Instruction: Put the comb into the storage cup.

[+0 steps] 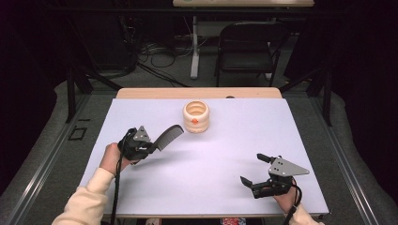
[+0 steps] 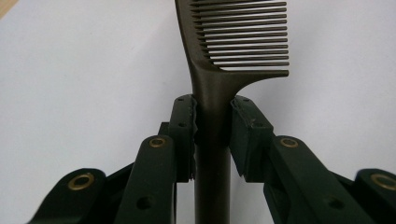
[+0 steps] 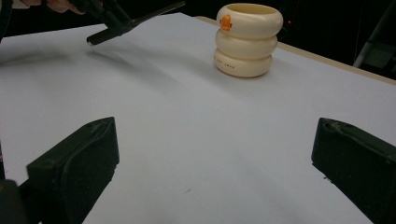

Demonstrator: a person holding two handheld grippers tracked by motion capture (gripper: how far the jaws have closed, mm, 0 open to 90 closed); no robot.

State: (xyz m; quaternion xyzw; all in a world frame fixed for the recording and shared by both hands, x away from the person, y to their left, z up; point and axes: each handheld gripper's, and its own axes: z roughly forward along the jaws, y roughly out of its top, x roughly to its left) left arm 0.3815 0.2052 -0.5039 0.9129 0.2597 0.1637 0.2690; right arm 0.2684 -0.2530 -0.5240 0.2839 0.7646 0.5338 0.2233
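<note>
A dark comb point(image 1: 168, 136) is held up off the white table by my left gripper point(image 1: 151, 147), which is shut on its handle. In the left gripper view the pads point(image 2: 186, 123) press both sides of the comb point(image 2: 224, 70) handle, teeth pointing away to the right. A cream ribbed cup point(image 1: 196, 116) with an orange mark stands upright at the table's far middle, just right of the comb's tip. My right gripper point(image 1: 252, 168) rests at the near right with its jaws wide apart and nothing between them. The cup point(image 3: 247, 39) and the comb point(image 3: 135, 21) also appear far off in the right gripper view.
The white table sheet point(image 1: 234, 140) spreads between the two hands, with a wooden strip along its far edge point(image 1: 197, 93). A black folding chair point(image 1: 248, 47), cables and a table leg stand on the floor beyond.
</note>
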